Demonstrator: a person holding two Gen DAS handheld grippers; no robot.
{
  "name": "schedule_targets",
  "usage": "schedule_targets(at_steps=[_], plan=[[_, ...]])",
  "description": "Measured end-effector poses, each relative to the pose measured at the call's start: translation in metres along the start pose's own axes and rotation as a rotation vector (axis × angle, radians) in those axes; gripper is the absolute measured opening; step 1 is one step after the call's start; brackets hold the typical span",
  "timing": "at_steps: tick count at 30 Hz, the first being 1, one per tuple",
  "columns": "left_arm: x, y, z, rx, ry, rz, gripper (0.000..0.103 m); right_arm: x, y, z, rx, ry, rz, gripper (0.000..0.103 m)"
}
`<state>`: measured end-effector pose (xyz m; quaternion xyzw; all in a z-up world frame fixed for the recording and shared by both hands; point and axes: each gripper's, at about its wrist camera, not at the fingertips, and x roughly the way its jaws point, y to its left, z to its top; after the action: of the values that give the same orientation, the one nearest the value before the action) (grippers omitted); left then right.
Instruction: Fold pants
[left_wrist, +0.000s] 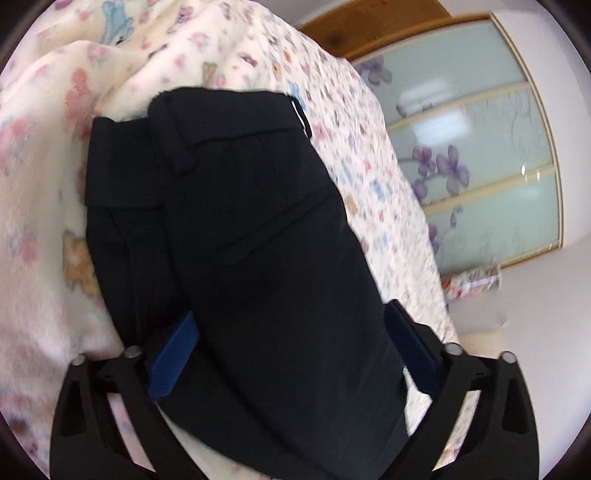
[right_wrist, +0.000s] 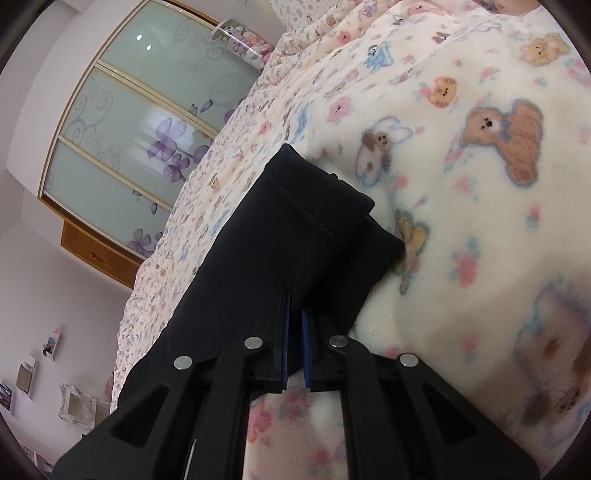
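pants folded on the blanket, right gripper clamped on them

the dark pants (left_wrist: 258, 236) lie on the blanket (left_wrist: 40, 206), which has bears and flowers printed on it. you see them folded in layers: in the left wrist view the waistband end sits on top, and a second layer shows just beside it, toward the blanket's fluffy fold.

your left gripper (left_wrist: 295, 347) is spread wide. its blue pads (left_wrist: 171, 360) stand on both sides of the pants, with the cloth between them, and the fingers are well apart. i cannot tell if the pads touch the cloth.

your right gripper (right_wrist: 294, 350) is closed on the pants (right_wrist: 280, 236). its two blue pads (right_wrist: 284, 347) stand almost together, with a thin piece of dark cloth pinched between them. past the fingers, the hem ends rest stacked on the blanket (right_wrist: 480, 221), one a little behind the other.

behind the pants, a wardrobe (right_wrist: 122, 122) with glass doors and purple flowers stands near the bed.
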<state>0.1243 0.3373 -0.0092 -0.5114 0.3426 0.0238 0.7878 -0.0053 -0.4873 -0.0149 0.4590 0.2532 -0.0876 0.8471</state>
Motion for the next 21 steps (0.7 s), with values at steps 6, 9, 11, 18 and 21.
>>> schedule_targets(at_steps=[6,9,11,18,21], plan=[[-0.002,0.02,0.004,-0.047,-0.062,0.035,0.015,0.001,0.0,-0.001,0.0,0.001,0.003,0.006],[-0.01,0.023,0.002,-0.039,-0.098,0.008,0.01,0.0,0.002,-0.001,-0.006,-0.007,0.004,0.006],[-0.02,0.01,-0.002,0.018,-0.138,0.019,0.009,-0.002,0.004,-0.001,-0.013,-0.019,0.007,0.006],[-0.074,0.009,-0.023,0.116,-0.247,-0.019,0.009,-0.004,0.009,0.001,-0.04,-0.026,0.049,0.006],[-0.06,0.041,-0.029,0.044,-0.24,0.029,0.009,-0.003,0.008,0.003,-0.032,-0.015,0.039,0.006]])
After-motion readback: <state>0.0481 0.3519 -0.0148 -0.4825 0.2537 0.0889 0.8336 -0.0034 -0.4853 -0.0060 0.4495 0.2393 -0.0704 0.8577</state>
